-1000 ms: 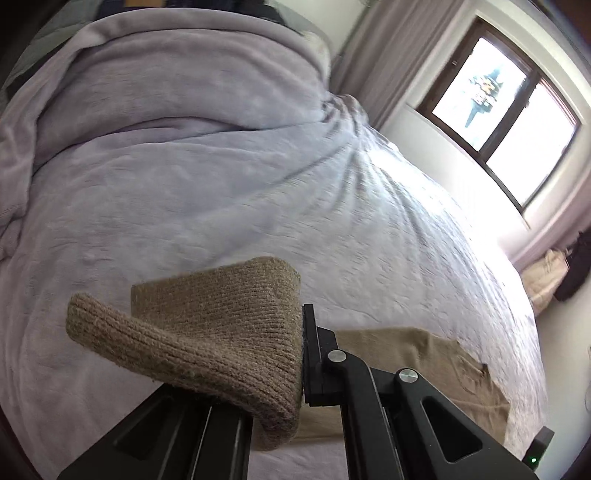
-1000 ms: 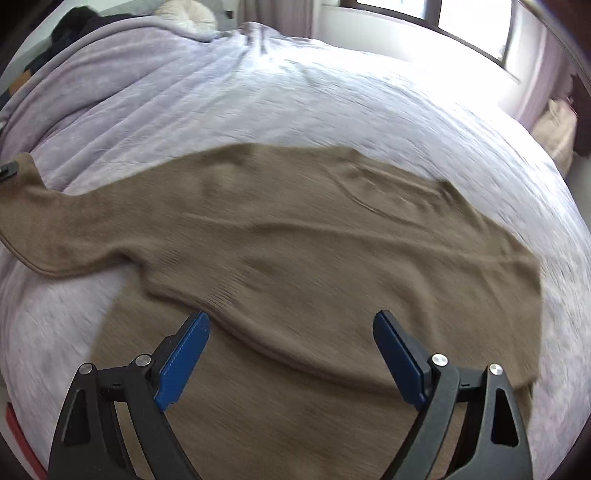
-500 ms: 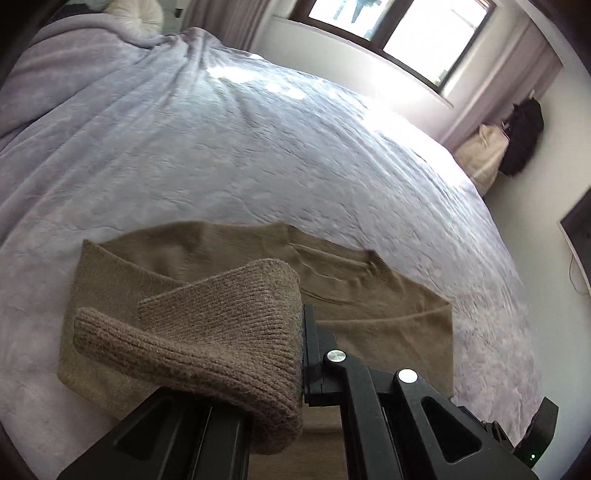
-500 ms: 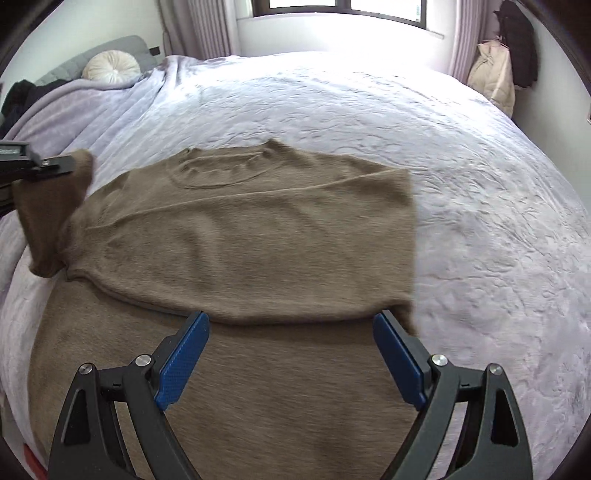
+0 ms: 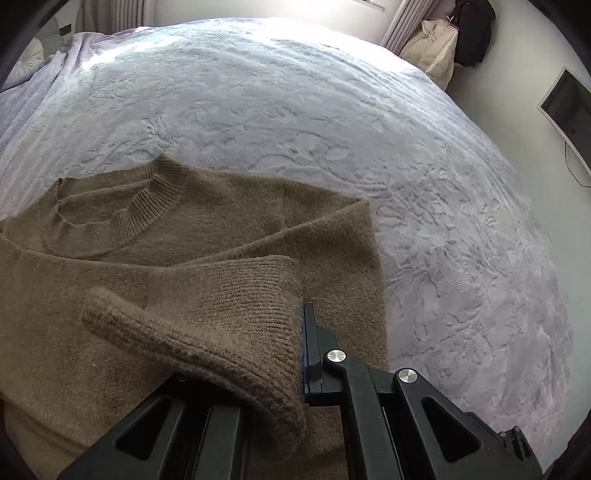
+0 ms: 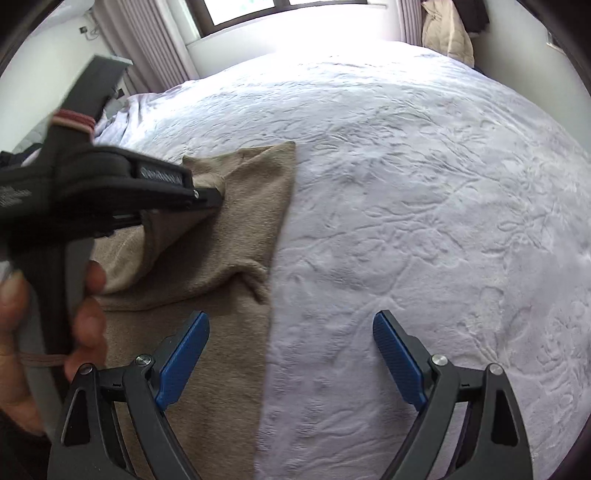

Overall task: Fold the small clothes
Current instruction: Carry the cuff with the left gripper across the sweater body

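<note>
A brown knit sweater (image 5: 207,218) lies flat on the bed, its ribbed neck at the upper left in the left wrist view. My left gripper (image 5: 299,332) is shut on the sweater's ribbed sleeve cuff (image 5: 229,325), which is held folded across the sweater's body. In the right wrist view the left gripper (image 6: 216,195) shows at the left with the cuff pinched in its tips, a hand (image 6: 44,325) on its grip. My right gripper (image 6: 291,354) stands open and holds nothing; it hovers over the sweater's right edge (image 6: 266,295) and the bedspread.
A pale lilac embossed bedspread (image 5: 369,129) covers the whole bed. A window with curtains (image 6: 236,11) is beyond the far edge. A beige bag (image 5: 432,48) and dark clothing (image 5: 472,29) hang at the far right wall. A wall screen (image 5: 565,103) is on the right.
The left gripper has carried the sleeve cuff from beside the sweater across onto its body. The right gripper has swung right, from over the sweater's middle to its right edge.
</note>
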`<action>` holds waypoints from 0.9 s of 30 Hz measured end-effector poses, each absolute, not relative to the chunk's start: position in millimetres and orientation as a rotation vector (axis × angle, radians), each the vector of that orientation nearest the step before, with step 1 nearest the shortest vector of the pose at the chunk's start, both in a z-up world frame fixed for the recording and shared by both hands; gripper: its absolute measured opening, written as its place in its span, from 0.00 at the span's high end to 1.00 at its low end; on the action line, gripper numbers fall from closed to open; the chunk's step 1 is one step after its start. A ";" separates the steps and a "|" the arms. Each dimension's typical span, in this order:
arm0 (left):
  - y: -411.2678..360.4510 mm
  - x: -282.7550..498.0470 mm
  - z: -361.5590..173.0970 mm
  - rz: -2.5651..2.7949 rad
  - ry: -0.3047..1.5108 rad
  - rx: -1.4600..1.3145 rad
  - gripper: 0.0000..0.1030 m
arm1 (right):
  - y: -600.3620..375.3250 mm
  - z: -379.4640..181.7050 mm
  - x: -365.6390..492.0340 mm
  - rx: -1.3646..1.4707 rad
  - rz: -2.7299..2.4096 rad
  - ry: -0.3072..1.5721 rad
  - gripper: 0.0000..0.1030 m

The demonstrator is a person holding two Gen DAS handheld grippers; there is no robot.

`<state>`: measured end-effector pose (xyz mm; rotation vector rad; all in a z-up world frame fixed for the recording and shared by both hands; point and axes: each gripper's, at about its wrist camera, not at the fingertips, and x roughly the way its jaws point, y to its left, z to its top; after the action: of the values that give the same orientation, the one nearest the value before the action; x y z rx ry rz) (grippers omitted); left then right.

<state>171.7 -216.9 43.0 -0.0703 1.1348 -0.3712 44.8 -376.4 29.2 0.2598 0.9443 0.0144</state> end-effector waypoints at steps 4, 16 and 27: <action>-209.9 171.4 39.0 -0.399 1.153 -0.075 0.95 | -381.6 26.4 43.1 0.297 0.043 0.929 0.10; -154.8 169.1 75.9 -0.449 1.169 -0.128 0.94 | -342.3 41.3 65.0 0.235 0.144 0.894 0.10; -196.6 177.7 60.2 -0.507 1.266 -0.045 0.94 | -329.1 36.4 67.9 0.176 0.157 0.925 0.10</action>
<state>177.7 -196.6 60.2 -0.0447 1.2657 -0.5067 67.9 -329.1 36.4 0.1762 0.9253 0.1569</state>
